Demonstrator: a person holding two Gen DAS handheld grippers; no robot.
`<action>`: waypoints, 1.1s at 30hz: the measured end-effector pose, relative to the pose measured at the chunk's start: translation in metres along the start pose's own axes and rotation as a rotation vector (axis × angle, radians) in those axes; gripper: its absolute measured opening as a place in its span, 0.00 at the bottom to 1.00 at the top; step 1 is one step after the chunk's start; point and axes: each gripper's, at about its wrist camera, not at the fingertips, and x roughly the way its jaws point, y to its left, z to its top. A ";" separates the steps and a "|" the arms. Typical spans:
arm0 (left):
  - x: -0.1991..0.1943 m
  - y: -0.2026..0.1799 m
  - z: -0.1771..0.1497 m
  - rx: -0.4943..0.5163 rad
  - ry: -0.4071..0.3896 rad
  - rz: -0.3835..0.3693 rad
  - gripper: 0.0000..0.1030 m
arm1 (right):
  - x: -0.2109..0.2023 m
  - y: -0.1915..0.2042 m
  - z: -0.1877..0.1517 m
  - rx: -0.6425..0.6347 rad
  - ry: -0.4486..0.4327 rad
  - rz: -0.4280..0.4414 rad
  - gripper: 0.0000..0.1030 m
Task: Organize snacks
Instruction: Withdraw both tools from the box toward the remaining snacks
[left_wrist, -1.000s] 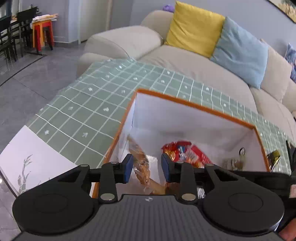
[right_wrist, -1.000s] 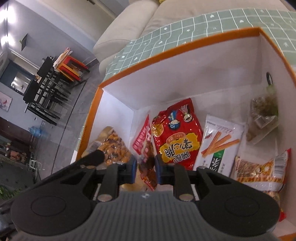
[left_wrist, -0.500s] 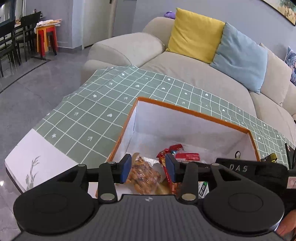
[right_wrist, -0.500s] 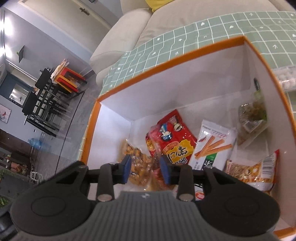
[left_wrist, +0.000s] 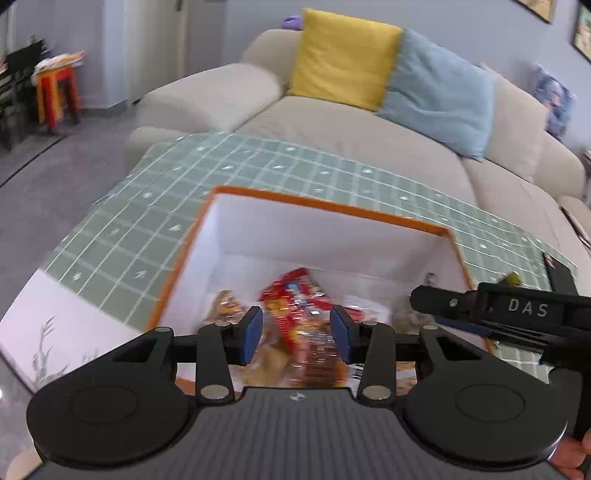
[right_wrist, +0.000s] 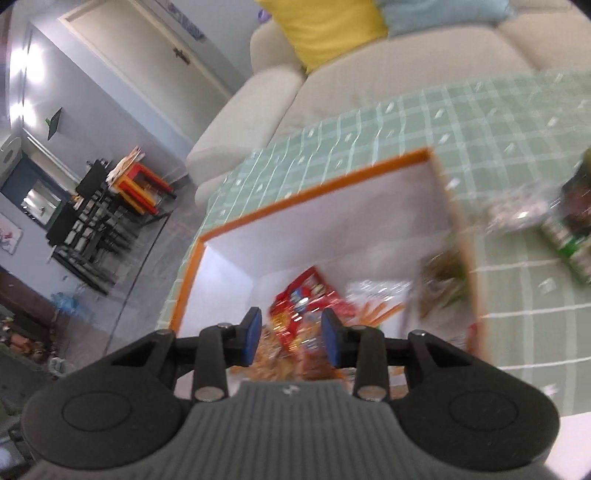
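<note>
Two grippers of yours hang over one box, each with its jaws parted and nothing pinched between the blue pads.

From your left wrist camera, going left to right: a pale sheet printed with grey leaves (left_wrist: 40, 325) lies at the lower left, then the green checked tablecloth (left_wrist: 155, 206), then the white box with the orange rim (left_wrist: 325, 207) in the middle of the frame. Your left gripper (left_wrist: 295, 334) sits at the bottom centre, released. Inside the box, seen past the pads, lie an amber clear-wrapped snack bag (left_wrist: 227, 304) at the left and a glossy red snack packet (left_wrist: 295, 291) beside it, both blurred. At the right edge your right gripper (left_wrist: 517, 314) reaches in as a black bar lettered DAS. Behind everything, along the top, stands a beige sofa (left_wrist: 332, 133) with a yellow cushion (left_wrist: 343, 55) and a blue cushion (left_wrist: 439, 92).

From your right wrist camera, that gripper (right_wrist: 291, 338) is likewise released. The red packet (right_wrist: 308, 295) lies just above the pads, a white packet printed with orange sticks (right_wrist: 380, 299) to its right, then a smeared greenish bag (right_wrist: 443, 273) against the box's right wall. Outside the box, at the far right on the cloth, lies a green and dark packet (right_wrist: 572, 229), too blurred to read.
</note>
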 end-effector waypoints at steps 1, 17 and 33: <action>-0.002 -0.007 0.000 0.019 -0.007 -0.016 0.47 | -0.010 -0.003 0.000 -0.014 -0.025 -0.013 0.33; -0.004 -0.129 -0.020 0.291 -0.025 -0.218 0.47 | -0.123 -0.072 -0.033 -0.224 -0.284 -0.344 0.41; 0.035 -0.193 -0.035 0.385 0.042 -0.254 0.47 | -0.120 -0.155 -0.061 -0.210 -0.278 -0.555 0.47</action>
